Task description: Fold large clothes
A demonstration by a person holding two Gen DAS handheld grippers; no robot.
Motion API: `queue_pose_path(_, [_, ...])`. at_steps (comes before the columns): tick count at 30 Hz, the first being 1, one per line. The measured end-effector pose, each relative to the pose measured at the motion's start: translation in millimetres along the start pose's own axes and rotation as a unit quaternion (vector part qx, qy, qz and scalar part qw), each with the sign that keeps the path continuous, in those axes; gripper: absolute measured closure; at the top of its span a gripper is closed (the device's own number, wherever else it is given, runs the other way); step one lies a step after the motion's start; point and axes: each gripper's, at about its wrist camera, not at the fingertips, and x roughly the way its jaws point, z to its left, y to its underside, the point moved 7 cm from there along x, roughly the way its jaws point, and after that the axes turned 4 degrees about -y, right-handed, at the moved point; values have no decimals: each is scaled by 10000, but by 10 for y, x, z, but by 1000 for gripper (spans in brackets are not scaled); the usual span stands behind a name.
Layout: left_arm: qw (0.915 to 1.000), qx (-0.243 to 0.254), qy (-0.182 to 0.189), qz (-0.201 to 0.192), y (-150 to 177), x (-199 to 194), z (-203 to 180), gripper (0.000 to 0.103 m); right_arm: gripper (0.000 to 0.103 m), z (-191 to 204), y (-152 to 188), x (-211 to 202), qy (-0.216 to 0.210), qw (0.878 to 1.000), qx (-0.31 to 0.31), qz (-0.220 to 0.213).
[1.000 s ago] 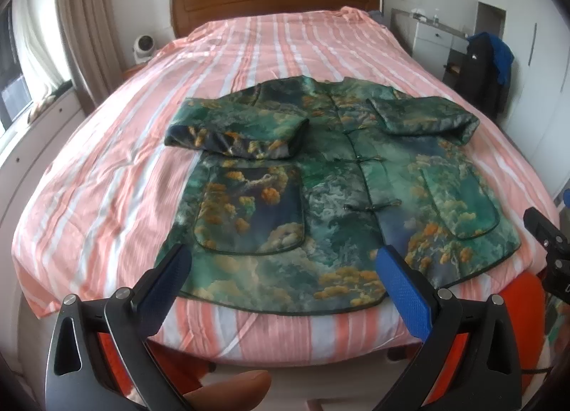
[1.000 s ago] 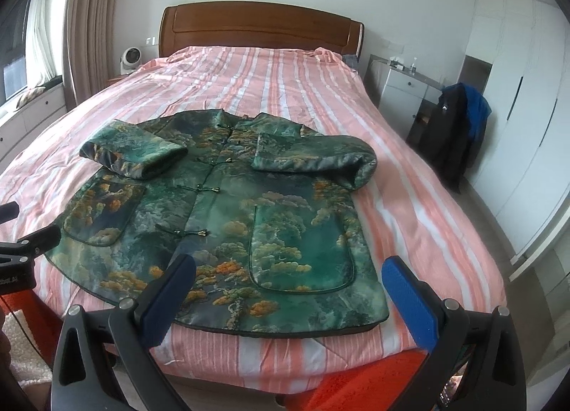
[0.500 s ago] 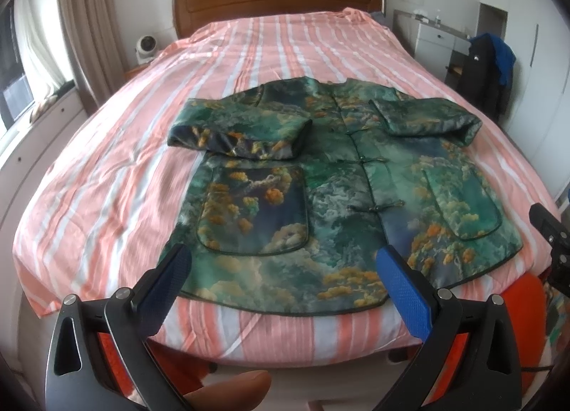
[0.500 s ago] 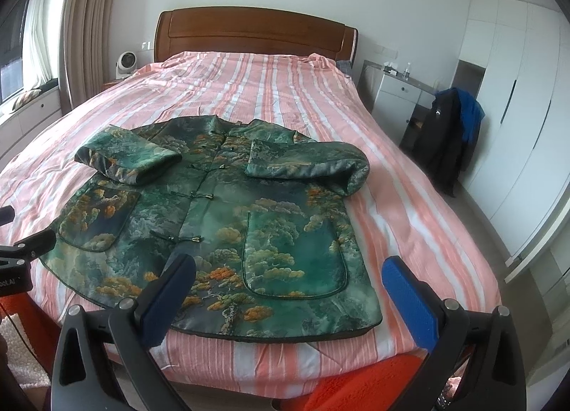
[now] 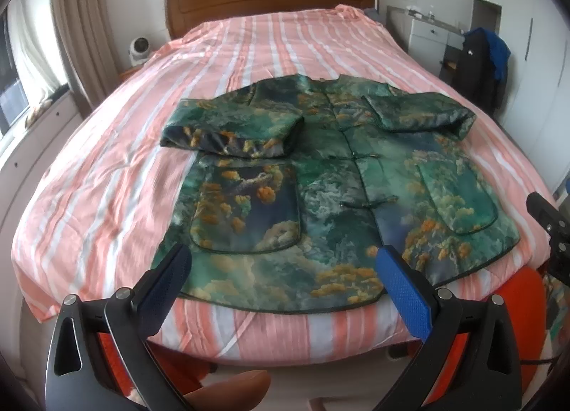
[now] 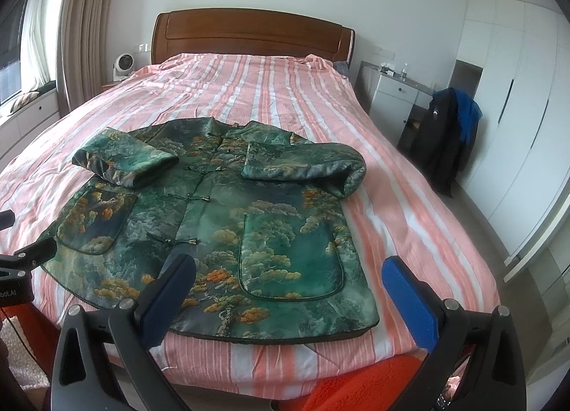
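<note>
A glossy green jacket printed with orange and white cloud-and-tree motifs [image 5: 331, 190] lies face up and flat on a bed under a pink-and-white striped cover [image 5: 270, 40], near the foot end. Both sleeves are folded inward across the chest; the front is fastened with knot buttons, and a rounded patch pocket sits on each lower panel. Its hem runs just inside the foot edge of the bed, collar toward the brown wooden headboard [image 6: 249, 33]. Wide bare striped cover lies beyond the collar and to the jacket's window side; less on the wardrobe side. The left gripper [image 5: 285, 289], with blue-padded fingers, hovers over the hem with jaws spread wide, holding nothing. The right gripper [image 6: 288, 286] hovers likewise above the hem by the wardrobe-side pocket, wide apart and empty. A dark coat draped on a chair [image 6: 445, 140] stands beside the bed.
</note>
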Motion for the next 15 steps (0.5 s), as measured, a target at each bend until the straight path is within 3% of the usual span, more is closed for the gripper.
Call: queue_pose_path(15, [10000, 3, 14, 29, 8, 14, 11, 0, 0, -6, 2, 18, 6, 10000, 15, 13])
